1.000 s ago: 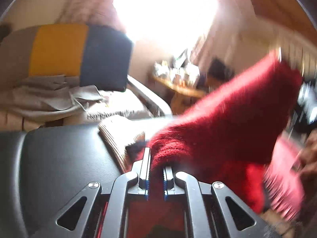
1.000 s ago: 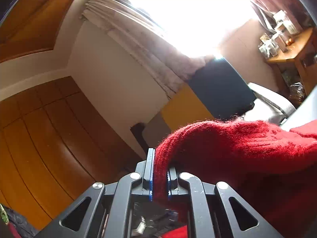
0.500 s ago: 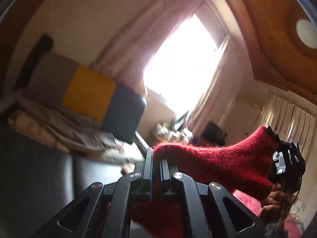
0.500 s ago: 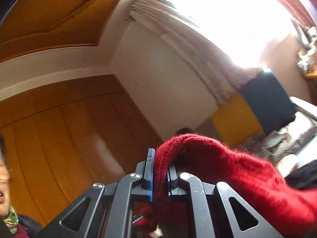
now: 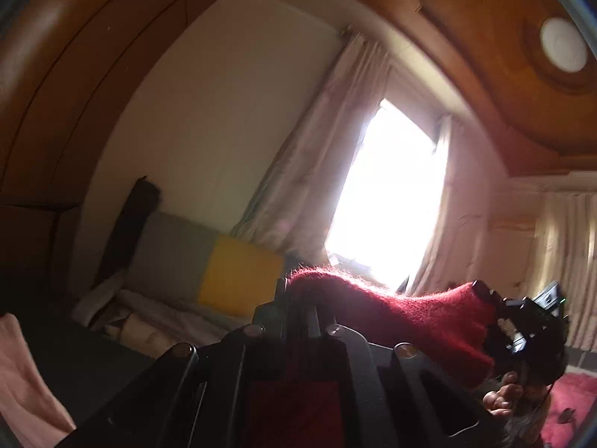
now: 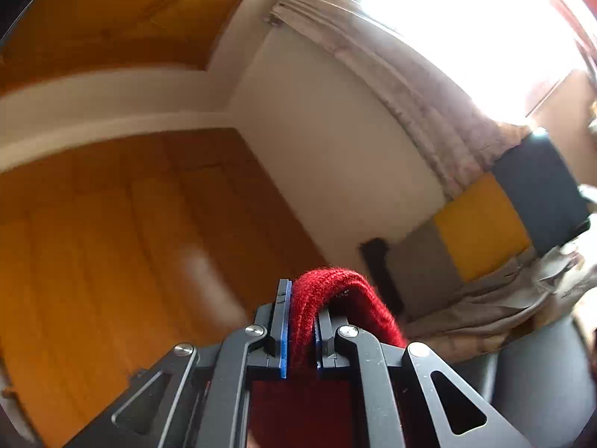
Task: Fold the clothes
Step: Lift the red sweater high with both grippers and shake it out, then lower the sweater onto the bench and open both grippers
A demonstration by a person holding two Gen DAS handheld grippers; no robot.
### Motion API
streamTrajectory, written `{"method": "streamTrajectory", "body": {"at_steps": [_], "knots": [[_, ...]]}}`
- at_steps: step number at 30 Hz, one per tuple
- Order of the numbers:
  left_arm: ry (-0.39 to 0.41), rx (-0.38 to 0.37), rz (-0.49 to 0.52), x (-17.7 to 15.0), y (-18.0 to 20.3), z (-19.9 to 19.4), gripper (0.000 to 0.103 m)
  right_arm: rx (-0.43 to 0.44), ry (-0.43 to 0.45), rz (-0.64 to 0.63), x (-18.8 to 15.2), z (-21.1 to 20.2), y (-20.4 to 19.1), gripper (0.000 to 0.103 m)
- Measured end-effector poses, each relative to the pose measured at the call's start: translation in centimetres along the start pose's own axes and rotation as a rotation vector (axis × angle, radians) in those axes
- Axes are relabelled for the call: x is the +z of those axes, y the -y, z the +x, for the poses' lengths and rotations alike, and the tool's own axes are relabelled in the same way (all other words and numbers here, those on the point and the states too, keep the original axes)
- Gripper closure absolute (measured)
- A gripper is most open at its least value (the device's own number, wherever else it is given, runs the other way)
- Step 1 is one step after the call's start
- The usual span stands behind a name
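We have the red knit sweater (image 5: 421,321) pinched in both tools. In the left wrist view, our left gripper (image 5: 298,298) has its jaws drawn narrow on a fold of the red wool, and the fabric runs from there rightward as a taut band to our right gripper (image 5: 485,311), which clamps the far end of that band. Below that tool the fingers of our right hand (image 5: 502,397) show, curled around its dark body. More red cloth fills the gap between the left gripper's arms at the bottom of the view.

In the right wrist view, the right gripper (image 6: 300,321) is closed to a narrow slot on a thick ribbed fold of the sweater (image 6: 328,298), which humps over the tips and drops off to the right, between the blue-lined pads (image 6: 284,328).

Both cameras tilt upward, so the sweater hangs in the air in front of the striped cushion (image 5: 209,261) with its grey, yellow and dark blue panels (image 6: 481,227). Above the cushion stands the bright window (image 5: 388,201) with pale curtains (image 5: 298,171) beside it. Left of the cushion are orange-brown wood panels (image 6: 130,224). Crumpled beige cloth (image 6: 503,298) lies just below the cushion, and a pink cloth (image 5: 26,384) shows at the far left edge of the left view.
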State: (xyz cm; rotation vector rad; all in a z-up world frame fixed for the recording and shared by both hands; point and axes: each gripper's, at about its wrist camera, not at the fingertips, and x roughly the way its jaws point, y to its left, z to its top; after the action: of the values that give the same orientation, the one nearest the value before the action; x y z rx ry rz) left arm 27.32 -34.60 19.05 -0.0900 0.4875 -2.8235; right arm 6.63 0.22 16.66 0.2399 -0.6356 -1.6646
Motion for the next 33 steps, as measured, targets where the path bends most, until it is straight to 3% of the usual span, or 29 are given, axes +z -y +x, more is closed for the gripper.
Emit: {"method": "streamTrajectory", "body": {"at_steps": [3, 5, 6, 7, 9, 12, 14, 21, 23, 25, 33], "knots": [[-0.129, 0.153, 0.079, -1.8, -2.2, 6.6, 0.094, -0.130, -0.067, -0.013, -0.4, 5.3, 1.9, 0.088], [-0.229, 0.275, 0.119, -4.4, -4.5, 10.6, 0.090, -0.180, -0.165, 0.021, -1.3, 9.6, 4.6, 0.062], [-0.280, 0.336, 0.139, -5.8, -5.7, 12.5, 0.090, -0.209, -0.194, 0.038, -1.9, 10.8, 5.8, 0.037], [-0.317, 0.371, 0.130, -7.1, -7.1, 13.4, 0.089, -0.228, -0.238, 0.057, -2.9, 11.6, 7.3, 0.031], [-0.368, 0.411, 0.098, -9.0, -9.7, 13.9, 0.086, -0.261, -0.331, 0.095, -4.9, 13.1, 10.2, 0.031], [-0.427, 0.404, 0.045, -11.7, -12.3, 12.2, 0.083, -0.276, -0.423, 0.135, -8.3, 11.6, 13.5, 0.031], [-0.476, 0.388, 0.007, -13.7, -13.7, 10.2, 0.080, -0.302, -0.498, 0.143, -11.3, 8.9, 15.0, 0.019], [-0.578, 0.307, -0.084, -22.5, -13.2, 1.6, 0.076, -0.568, -0.741, 0.175, -22.0, -4.1, 16.6, 0.014], [-0.618, 0.311, -0.075, -24.4, -12.0, -0.2, 0.075, -0.678, -0.790, 0.085, -24.0, -5.7, 16.0, 0.007], [-0.653, 0.300, -0.052, -25.5, -10.9, -0.4, 0.074, -0.725, -0.823, -0.032, -25.6, -6.1, 14.8, 0.004], [-0.757, 0.230, -0.024, -28.6, -7.5, 0.4, 0.073, -0.663, -0.906, -0.422, -31.4, 1.2, 12.5, 0.005]]}}
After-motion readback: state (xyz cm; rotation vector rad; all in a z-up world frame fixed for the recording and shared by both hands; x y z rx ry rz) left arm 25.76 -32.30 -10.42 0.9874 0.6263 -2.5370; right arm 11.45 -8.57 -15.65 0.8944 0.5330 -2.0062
